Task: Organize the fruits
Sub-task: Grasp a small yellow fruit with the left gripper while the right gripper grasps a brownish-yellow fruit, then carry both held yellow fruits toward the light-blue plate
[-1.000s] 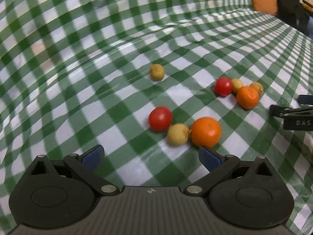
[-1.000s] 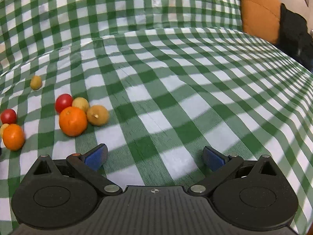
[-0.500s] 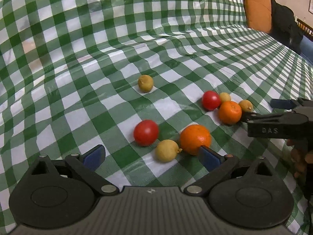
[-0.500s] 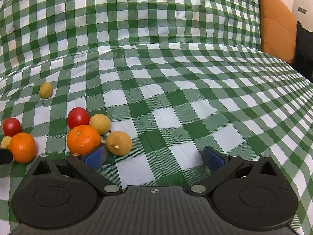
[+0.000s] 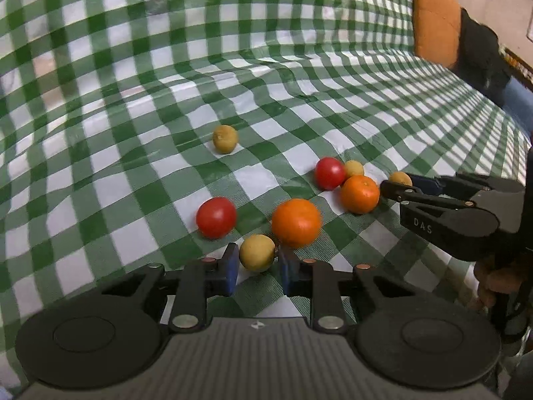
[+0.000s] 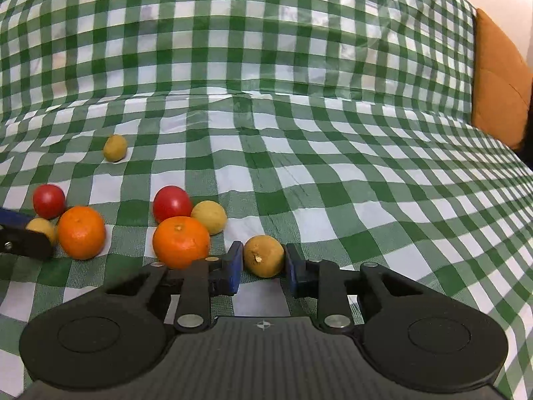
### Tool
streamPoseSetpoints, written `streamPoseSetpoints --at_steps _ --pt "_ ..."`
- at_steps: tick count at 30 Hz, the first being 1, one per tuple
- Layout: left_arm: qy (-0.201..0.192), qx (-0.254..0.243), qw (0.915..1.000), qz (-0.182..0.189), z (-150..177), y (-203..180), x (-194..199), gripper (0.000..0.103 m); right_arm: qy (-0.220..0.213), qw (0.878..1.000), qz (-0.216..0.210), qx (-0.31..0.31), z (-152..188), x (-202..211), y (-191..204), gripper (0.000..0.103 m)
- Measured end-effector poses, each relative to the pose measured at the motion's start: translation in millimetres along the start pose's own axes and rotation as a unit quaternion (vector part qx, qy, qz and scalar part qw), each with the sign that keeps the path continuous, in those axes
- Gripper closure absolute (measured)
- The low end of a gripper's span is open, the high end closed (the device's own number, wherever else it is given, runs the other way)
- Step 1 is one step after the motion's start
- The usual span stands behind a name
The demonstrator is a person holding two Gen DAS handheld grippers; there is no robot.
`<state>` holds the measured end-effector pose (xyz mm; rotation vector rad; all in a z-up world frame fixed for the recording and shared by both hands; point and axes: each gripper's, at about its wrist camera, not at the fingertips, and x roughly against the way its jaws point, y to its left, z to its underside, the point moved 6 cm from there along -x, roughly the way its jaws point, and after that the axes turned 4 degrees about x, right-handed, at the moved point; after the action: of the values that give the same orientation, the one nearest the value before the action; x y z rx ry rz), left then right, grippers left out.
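Fruits lie loose on the checked cloth (image 6: 333,180), in 2 clusters plus 1 lone lemon (image 5: 225,138) set well apart, beyond them all. It looks more like a draped bed or sofa than a desk, though the view is too warped to be sure.

Left gripper (image 5: 256,268): its fingers are nearly closed around a small lemon (image 5: 257,252), pads at or very near its sides; an orange (image 5: 296,222) touches that lemon from behind-right and a tomato (image 5: 216,217) sits just left of the orange. Right gripper (image 6: 262,266): fingers likewise drawn in on a darker lemon (image 6: 264,256), with an orange (image 6: 181,241) just left of it, and a tomato (image 6: 172,203) and a pale lemon (image 6: 209,217) behind that orange.

Risks, as I judge them: round fruit held only at 2 small pads can squirt out if the grip sits off-centre; lifting the left lemon may nudge the touching orange and set it rolling on the soft, wrinkled cloth; the 2 tools work close together and could clash.

Both grippers sit low, nearly level with the cloth, pointing forward; the right one reaches in sideways toward the orange's right, seen from the left wrist.
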<state>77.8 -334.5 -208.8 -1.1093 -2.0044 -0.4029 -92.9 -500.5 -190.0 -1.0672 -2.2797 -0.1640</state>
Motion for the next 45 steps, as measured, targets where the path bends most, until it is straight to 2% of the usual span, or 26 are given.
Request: streamPoseSetpoints --at_steps 5,10,15,20,29,36,41,45 --pt "-0.011 0.051 0.9985 -0.013 6.7 3.1 34.7 0.075 0.002 0.999 0.018 -0.044 -1.1 2.7 -13.2 0.075" --pt "-0.022 0.078 0.9964 -0.026 18.5 2.1 80.9 0.075 0.007 0.996 0.007 -0.088 1.6 29.0 -15.6 0.075" --pt "-0.030 0.093 0.9945 -0.038 36.8 3.3 135.5 0.075 -0.006 0.991 -0.041 -0.127 -3.2 81.8 -6.8 0.075" --pt "-0.037 0.115 0.9916 -0.045 56.6 9.5 191.4 0.075 -0.004 0.991 -0.075 -0.112 8.2 143.2 16.5 0.075" --pt "-0.054 0.125 0.9871 -0.084 100.0 25.1 299.0 0.075 0.010 0.979 -0.180 -0.097 18.1 240.6 87.7 0.075" --pt "-0.065 0.135 0.9808 -0.125 149.8 43.1 377.2 0.075 0.007 0.964 -0.263 -0.042 16.2 315.8 160.4 0.075" --pt "-0.072 0.147 0.9767 -0.138 184.9 50.3 414.9 0.075 0.012 0.952 -0.305 -0.013 25.7 367.0 206.5 0.075" --pt "-0.078 0.166 0.9720 -0.146 201.5 57.3 431.1 0.075 0.015 0.948 -0.316 0.014 36.9 390.1 229.9 0.075"
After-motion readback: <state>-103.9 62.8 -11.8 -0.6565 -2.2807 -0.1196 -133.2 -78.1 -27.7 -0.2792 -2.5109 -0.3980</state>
